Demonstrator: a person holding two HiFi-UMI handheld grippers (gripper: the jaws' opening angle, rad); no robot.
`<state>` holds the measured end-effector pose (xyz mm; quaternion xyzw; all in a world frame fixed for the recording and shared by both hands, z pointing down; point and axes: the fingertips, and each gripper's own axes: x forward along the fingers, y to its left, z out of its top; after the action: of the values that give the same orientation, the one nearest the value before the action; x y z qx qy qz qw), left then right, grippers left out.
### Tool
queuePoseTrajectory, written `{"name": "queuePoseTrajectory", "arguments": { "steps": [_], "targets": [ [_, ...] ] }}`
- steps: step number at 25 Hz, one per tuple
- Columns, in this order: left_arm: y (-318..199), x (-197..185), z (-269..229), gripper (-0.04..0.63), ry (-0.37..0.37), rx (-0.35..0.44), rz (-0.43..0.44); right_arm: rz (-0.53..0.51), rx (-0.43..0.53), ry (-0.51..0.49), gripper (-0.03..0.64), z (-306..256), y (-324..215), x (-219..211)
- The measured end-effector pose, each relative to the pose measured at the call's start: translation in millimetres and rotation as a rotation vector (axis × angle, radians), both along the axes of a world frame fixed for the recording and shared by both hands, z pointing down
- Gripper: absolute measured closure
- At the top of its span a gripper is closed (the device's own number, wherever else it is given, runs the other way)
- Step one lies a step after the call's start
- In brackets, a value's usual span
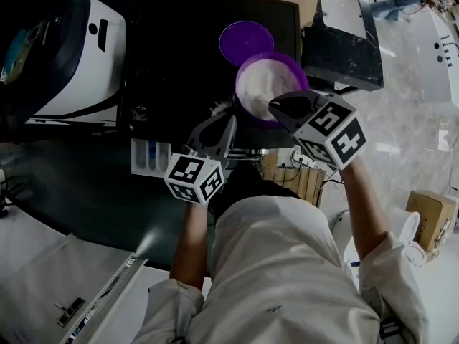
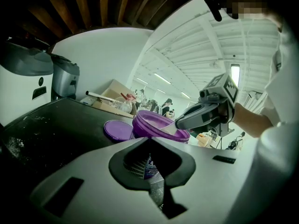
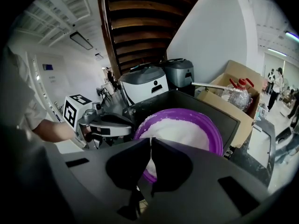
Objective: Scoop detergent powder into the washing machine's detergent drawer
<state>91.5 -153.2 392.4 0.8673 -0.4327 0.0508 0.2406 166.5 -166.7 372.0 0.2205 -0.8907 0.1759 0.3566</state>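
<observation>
A purple tub (image 1: 287, 67) full of white detergent powder (image 1: 262, 84) stands on the black washer top (image 1: 165, 63). Its purple lid (image 1: 246, 40) lies just behind it. My right gripper (image 1: 272, 107) is at the tub's near rim, shut on a thin white scoop (image 2: 169, 129) that dips into the powder (image 3: 184, 132). My left gripper (image 1: 231, 118) is shut with nothing between its jaws. Its tips sit by the tub's (image 2: 156, 125) near left wall, and touch is not clear. The white detergent drawer (image 1: 136, 165) sticks out below the washer's front, left of my left gripper.
A white appliance (image 1: 72, 56) stands left of the washer. A dark box (image 1: 344, 41) sits at the right. Grey cookers (image 3: 180, 73) and a cardboard box with bottles (image 3: 236, 90) stand behind the tub. Another cardboard box (image 1: 430, 217) is on the floor.
</observation>
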Motion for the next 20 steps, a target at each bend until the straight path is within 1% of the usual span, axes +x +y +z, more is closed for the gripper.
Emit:
{"name": "queuePoseTrajectory", "arguments": {
  "steps": [11,15,20],
  "targets": [
    [-1,-2,-2,0.571,-0.014,0.003,-0.002,0.174,-0.158,-0.211,0.603,-3,-6,11],
    [-1,-2,-5,0.571,-0.019,0.006,0.0,0.213,-0.182,-0.268,0.603,-6,-9,15],
    [-5,0,-8,0.571,-0.024,0.015,0.001,0.235,-0.184,-0.307,0.604,-11,-15,19]
  ]
}}
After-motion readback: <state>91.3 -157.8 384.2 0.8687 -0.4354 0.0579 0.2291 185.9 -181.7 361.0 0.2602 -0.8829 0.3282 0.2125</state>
